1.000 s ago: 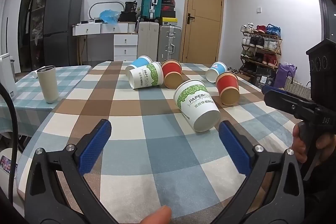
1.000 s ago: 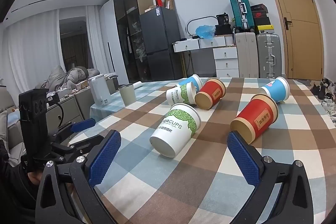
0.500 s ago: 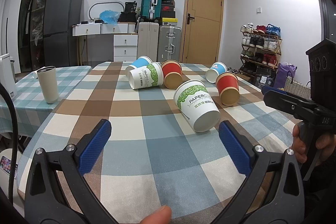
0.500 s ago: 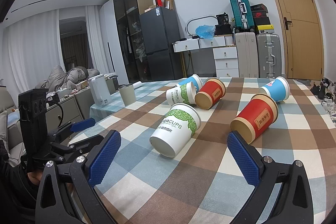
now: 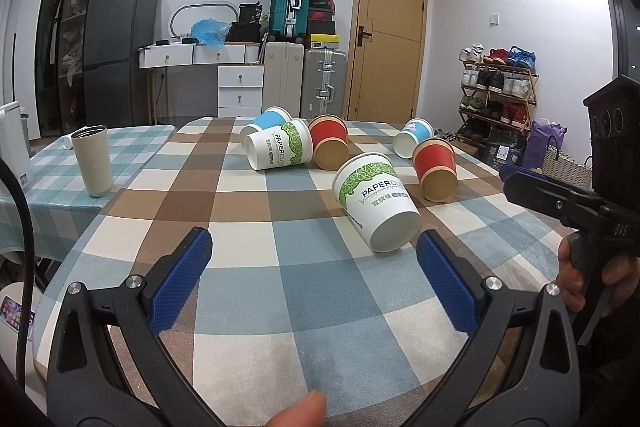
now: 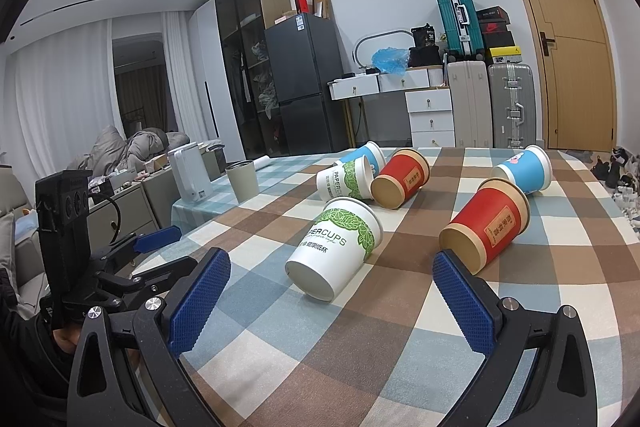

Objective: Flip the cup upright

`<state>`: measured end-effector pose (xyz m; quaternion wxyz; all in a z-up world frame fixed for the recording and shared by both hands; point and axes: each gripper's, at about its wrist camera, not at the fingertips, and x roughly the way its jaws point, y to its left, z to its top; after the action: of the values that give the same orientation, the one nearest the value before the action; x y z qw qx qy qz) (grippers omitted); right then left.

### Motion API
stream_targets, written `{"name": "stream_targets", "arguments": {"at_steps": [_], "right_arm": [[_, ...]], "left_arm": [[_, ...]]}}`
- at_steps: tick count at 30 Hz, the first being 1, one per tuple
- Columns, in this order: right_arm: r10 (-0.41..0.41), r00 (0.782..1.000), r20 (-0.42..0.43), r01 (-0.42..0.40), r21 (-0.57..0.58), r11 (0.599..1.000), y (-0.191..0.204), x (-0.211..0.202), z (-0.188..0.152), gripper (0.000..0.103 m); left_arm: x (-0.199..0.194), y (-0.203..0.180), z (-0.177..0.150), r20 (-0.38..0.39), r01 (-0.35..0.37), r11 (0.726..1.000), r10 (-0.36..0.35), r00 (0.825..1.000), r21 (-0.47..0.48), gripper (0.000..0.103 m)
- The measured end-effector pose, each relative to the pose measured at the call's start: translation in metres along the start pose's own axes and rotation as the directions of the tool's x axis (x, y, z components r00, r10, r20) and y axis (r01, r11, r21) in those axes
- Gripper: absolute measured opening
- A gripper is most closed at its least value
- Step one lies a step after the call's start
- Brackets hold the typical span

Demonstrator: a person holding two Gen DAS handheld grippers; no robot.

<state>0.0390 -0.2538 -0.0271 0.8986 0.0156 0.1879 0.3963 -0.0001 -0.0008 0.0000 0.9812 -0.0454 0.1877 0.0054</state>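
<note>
Several paper cups lie on their sides on the checked tablecloth (image 5: 248, 267). The nearest is a white and green cup (image 5: 376, 201), base toward me; it also shows in the right wrist view (image 6: 336, 247). A red cup (image 5: 435, 169) lies to its right, seen too in the right wrist view (image 6: 486, 229). Behind lie a second white and green cup (image 5: 279, 149), a red cup (image 5: 330, 141) and two blue cups (image 5: 266, 119) (image 5: 413, 138). My left gripper (image 5: 314, 281) is open and empty, short of the nearest cup. My right gripper (image 6: 330, 301) is open and empty, just before it.
A beige tumbler (image 5: 93, 159) stands upright on the adjoining table at left, near a white appliance (image 6: 190, 173). The right gripper's body (image 5: 568, 203) sits at the table's right edge. Suitcases, drawers, a fridge and a shoe rack stand beyond the table.
</note>
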Motion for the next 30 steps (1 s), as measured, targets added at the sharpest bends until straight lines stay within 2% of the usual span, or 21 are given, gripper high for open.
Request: {"name": "stream_targets", "arguments": {"at_steps": [25, 30], "right_arm": [[0.002, 1.0, 0.0, -0.002, 0.001, 1.0, 0.0, 0.0, 0.0, 0.103], [0.001, 1.0, 0.001, -0.001, 0.001, 1.0, 0.0, 0.0, 0.0, 0.103]], "left_arm": [[0.011, 0.004, -0.006, -0.002, 0.01, 1.0, -0.01, 1.0, -0.013, 0.102], [0.0, 0.009, 0.003, 0.017, 0.008, 1.0, -0.008, 1.0, -0.012, 0.102]]}}
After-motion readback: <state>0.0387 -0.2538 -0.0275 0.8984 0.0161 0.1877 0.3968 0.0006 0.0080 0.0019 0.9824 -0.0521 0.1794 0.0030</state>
